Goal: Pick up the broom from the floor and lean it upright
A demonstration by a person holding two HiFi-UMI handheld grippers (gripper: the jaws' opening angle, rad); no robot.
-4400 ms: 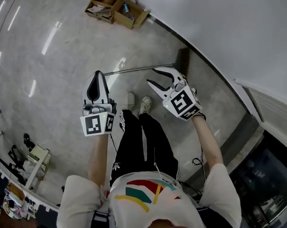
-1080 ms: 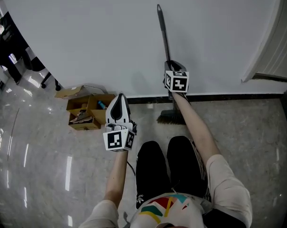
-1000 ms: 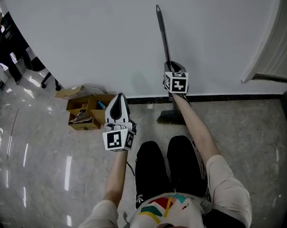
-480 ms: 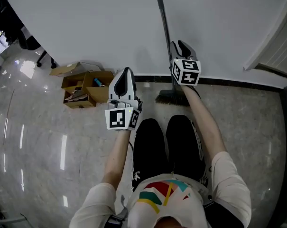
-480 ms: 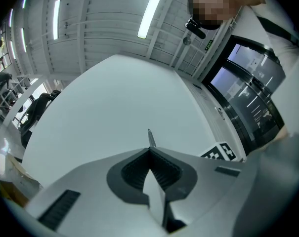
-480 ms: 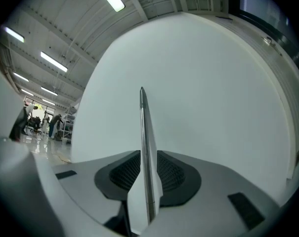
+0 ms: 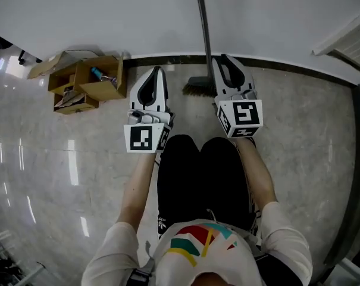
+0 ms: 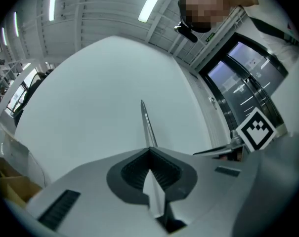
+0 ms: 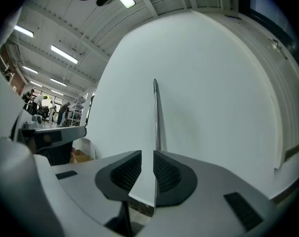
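Broom (image 7: 202, 28) upright against far wall (image 7: 108, 11), head on floor (image 7: 78, 154), touching neither gripper. Right gripper (image 7: 225, 61) slightly apart, empty; left gripper (image 7: 154, 73) pressed together. Leaning looks done; next, pull clear without nudging it.

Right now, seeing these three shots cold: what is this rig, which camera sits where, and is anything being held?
No robot here: a person holds a two-jaw claw in each hand. The head view comes from a camera on the person's head, looking steeply down at the left claw, the right claw and the person's legs. The other two views come from cameras riding on each claw, looking along its jaws. On the floor, a broom leans upright against the white wall, with open cardboard boxes to its left. Nothing is held: the left claw's jaws are together; the right claw's stand slightly apart, with the broom handle visible beyond the gap.
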